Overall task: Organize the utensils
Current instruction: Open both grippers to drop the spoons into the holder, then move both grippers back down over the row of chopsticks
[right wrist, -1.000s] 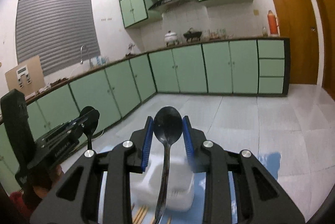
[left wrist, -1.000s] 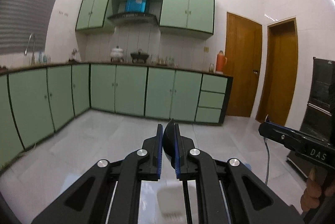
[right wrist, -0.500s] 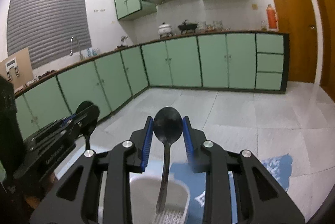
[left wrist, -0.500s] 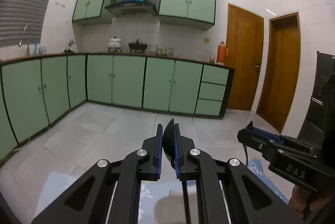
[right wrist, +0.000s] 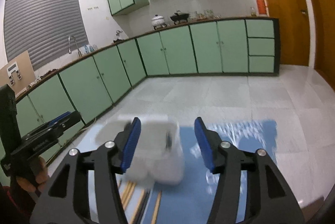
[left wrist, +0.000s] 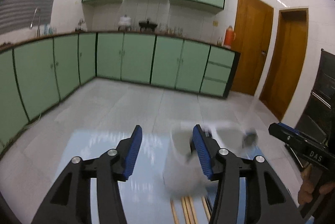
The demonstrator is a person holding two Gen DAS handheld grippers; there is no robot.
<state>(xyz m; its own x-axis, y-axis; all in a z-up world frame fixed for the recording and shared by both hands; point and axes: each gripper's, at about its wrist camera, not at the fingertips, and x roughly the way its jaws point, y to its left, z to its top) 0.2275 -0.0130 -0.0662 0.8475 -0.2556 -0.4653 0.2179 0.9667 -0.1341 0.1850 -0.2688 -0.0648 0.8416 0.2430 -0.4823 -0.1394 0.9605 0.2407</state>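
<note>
My left gripper [left wrist: 167, 150] is opening and nothing lies between its blue pads. Just beyond it stands a blurred white utensil holder [left wrist: 182, 173] on a blue mat [left wrist: 100, 152]. A dark spoon [left wrist: 249, 139] shows as a smear at the holder's right end, and another dark smear sits by my right finger. My right gripper [right wrist: 167, 146] is also opening, with no utensil between its jaws, above the same holder [right wrist: 159, 155]. A dark spoon [right wrist: 168, 139] shows inside the holder. Wooden chopsticks [right wrist: 129, 192] lie on the mat in front of the holder.
Green floor cabinets [left wrist: 136, 60] line the far walls, with wooden doors [left wrist: 251, 44] at the right. A black appliance [left wrist: 322, 98] stands at the far right. A person's hand [right wrist: 31, 178] grips the left tool's handle. The mat [right wrist: 234, 140] continues to the right of the holder.
Both grippers have opened and let go of their black spoons. Both have dropped lower over the white holder, where the spoons now show as dark smears.
</note>
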